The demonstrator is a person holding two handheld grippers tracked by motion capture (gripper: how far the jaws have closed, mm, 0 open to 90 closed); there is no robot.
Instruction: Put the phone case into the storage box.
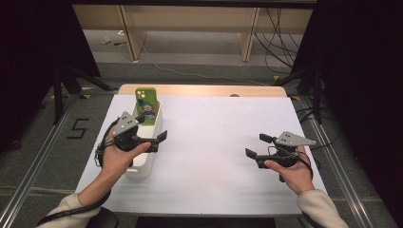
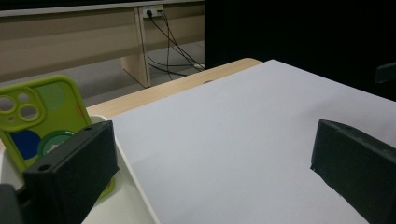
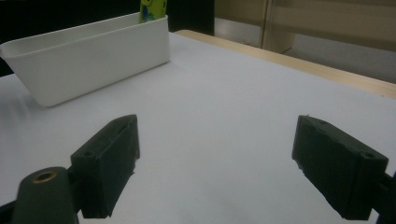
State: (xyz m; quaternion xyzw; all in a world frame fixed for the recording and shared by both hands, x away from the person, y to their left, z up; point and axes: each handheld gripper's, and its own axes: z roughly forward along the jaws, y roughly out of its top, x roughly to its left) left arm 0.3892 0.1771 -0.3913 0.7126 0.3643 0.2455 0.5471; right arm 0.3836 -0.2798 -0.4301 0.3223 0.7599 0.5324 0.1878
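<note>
A white sheet-covered table (image 1: 209,142) with a bare wooden strip along its far edge carries a long white plastic bin (image 1: 142,164) at its left side, running near to far just inside the left edge. A bright green phone case with a cartoon print (image 1: 146,105) stands upright in the far end of the bin, leaning against its far wall and rising above the rim.

The left gripper (image 1: 153,139) hovers over the bin's middle, held in the left hand (image 1: 118,159); its jaws stand wide apart with nothing between them, one over the bin just near of the case, the other out over the white sheet to the right.

The right gripper (image 1: 259,146) sits low over the table's right side, close to the right edge, in the right hand (image 1: 292,171); its jaws are wide and empty, pointing left toward the bin.

Between the two grippers the whole middle of the sheet lies bare.
</note>
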